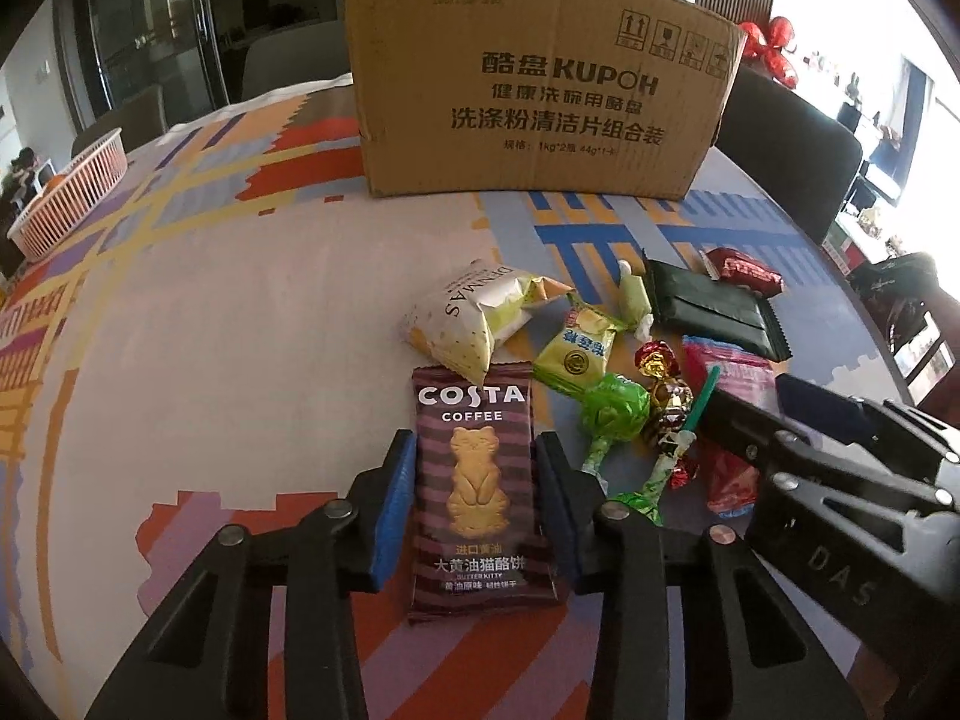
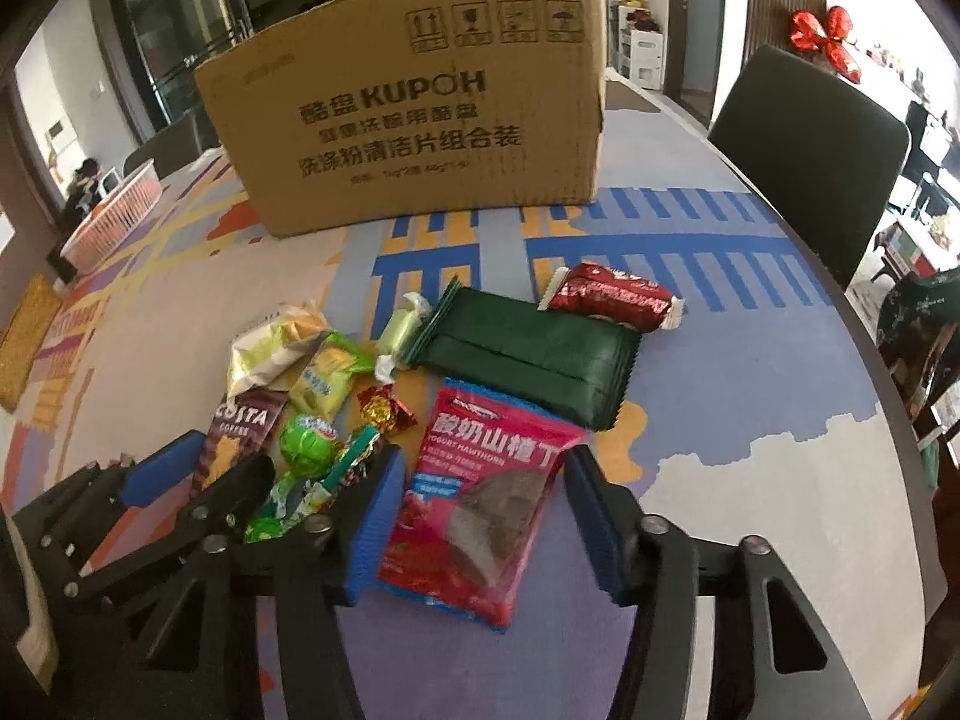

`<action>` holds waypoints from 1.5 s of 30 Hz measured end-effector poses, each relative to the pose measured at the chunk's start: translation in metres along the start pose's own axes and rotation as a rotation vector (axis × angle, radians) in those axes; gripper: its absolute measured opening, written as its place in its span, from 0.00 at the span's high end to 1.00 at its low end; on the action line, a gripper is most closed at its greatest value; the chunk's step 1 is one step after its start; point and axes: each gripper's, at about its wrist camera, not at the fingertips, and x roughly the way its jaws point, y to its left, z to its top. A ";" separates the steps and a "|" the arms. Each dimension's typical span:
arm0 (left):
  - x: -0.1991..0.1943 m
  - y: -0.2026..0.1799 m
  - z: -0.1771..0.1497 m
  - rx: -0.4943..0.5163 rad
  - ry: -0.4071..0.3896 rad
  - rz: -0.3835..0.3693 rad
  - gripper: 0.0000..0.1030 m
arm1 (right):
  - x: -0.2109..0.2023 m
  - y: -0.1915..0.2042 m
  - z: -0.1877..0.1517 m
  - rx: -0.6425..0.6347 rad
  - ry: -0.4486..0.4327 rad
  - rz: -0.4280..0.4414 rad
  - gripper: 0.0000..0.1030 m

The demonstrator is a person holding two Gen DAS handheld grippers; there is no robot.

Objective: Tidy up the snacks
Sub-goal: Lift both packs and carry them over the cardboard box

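Observation:
A pile of snacks lies on the patterned tablecloth in front of a tall cardboard box (image 1: 540, 84), which also shows in the right wrist view (image 2: 414, 120). My left gripper (image 1: 477, 450) is open with its fingers on either side of a brown Costa Coffee biscuit packet (image 1: 474, 480), which lies flat. My right gripper (image 2: 483, 471) is open astride a red yogurt hawthorn packet (image 2: 480, 504), also flat on the cloth. Between the two lie green lollipops (image 1: 612, 414) and foil candies (image 1: 666, 396). A dark green packet (image 2: 528, 354) and a red wrapped bar (image 2: 612, 297) lie beyond.
A pink slatted basket (image 1: 72, 192) stands at the table's far left edge. A dark chair (image 2: 810, 168) stands at the right side. A white Denmas pastry pack (image 1: 468, 324) and yellow-green candy (image 1: 576, 348) lie in the pile. A yellow mat (image 2: 30, 342) lies at left.

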 end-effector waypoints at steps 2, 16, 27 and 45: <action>-0.001 0.001 0.000 -0.006 0.005 -0.008 0.63 | -0.001 0.002 -0.001 -0.015 -0.001 0.000 0.54; -0.026 0.003 -0.002 -0.037 -0.031 -0.006 0.64 | -0.024 -0.005 -0.007 -0.005 -0.017 0.030 0.59; -0.058 -0.006 0.004 -0.049 -0.086 -0.031 0.64 | -0.053 -0.008 -0.007 -0.017 -0.060 0.081 0.59; -0.095 -0.012 0.063 -0.044 -0.201 -0.036 0.64 | -0.090 -0.014 0.043 -0.023 -0.187 0.110 0.59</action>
